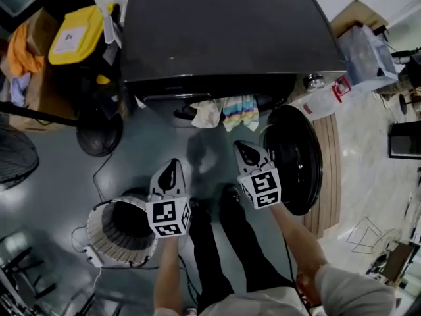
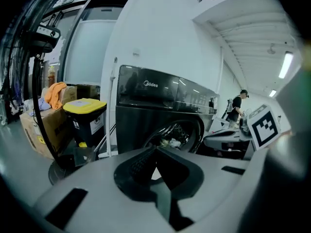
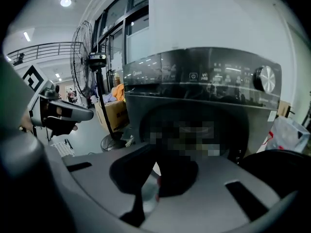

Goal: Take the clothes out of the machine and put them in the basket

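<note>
The person's dark trouser legs (image 1: 214,255) fill the bottom of the head view, with both forearms (image 1: 168,275) reaching forward beside them. The left gripper (image 1: 173,163) hangs over the grey floor (image 1: 158,143), just beside the white slatted basket (image 1: 99,232). Its jaws are pressed together with nothing between them. The right gripper (image 1: 239,145) is alongside it, near the round black door (image 1: 299,163) of the washing machine (image 1: 223,31), which is swung wide open to the right. Those jaws too are closed and empty. Both grippers point toward the machine's opening.

The clothes are at the mouth of the drum. A white cloth (image 1: 206,114) and a pastel striped towel (image 1: 241,110) spill over the lip, ahead of both grippers and touched by neither. The basket stands left of the person's feet, apart from the machine, and its inside is too dark to tell what it holds. Further left are a fan (image 1: 99,135), a bin with a yellow lid (image 1: 75,35) and a cardboard box (image 1: 36,78) with an orange cloth (image 1: 23,51) draped on it.
</note>
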`<action>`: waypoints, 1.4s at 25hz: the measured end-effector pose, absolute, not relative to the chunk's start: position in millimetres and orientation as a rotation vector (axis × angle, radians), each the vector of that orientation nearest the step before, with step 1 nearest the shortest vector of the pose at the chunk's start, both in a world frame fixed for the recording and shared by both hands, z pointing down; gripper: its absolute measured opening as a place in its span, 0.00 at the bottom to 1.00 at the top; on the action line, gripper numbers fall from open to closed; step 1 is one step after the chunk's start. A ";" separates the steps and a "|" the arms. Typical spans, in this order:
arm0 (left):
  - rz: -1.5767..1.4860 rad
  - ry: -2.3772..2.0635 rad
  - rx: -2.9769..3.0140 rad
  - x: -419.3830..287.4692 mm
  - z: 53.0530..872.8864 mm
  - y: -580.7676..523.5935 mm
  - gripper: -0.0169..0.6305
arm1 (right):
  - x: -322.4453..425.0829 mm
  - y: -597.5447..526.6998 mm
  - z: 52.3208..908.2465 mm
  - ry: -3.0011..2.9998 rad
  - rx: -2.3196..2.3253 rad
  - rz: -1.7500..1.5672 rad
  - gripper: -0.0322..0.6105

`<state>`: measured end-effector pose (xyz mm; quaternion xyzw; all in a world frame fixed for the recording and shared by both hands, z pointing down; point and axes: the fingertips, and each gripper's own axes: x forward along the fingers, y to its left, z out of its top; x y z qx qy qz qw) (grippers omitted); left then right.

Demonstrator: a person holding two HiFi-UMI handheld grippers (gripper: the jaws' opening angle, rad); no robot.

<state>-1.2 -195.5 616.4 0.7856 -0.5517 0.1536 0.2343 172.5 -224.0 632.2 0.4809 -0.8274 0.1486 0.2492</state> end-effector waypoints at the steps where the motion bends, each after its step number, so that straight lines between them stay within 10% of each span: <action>1: 0.422 -1.520 2.151 -2.5 625.8 -196.7 0.05 | 172.4 -226.0 645.7 -2.250 1.311 0.416 0.09; 15: 0.408 -1.530 2.166 -2.7 738.0 -239.7 0.05 | 165.8 -295.1 807.7 -2.242 1.369 0.523 0.10; 28: 0.443 -1.555 2.162 -26.8 827.3 -239.8 0.05 | 145.6 -409.2 915.5 -2.239 1.540 0.580 0.67; 35: 0.425 -1.582 2.177 -33.3 838.2 -253.8 0.05 | 139.5 -440.2 949.1 -2.177 1.604 0.638 0.73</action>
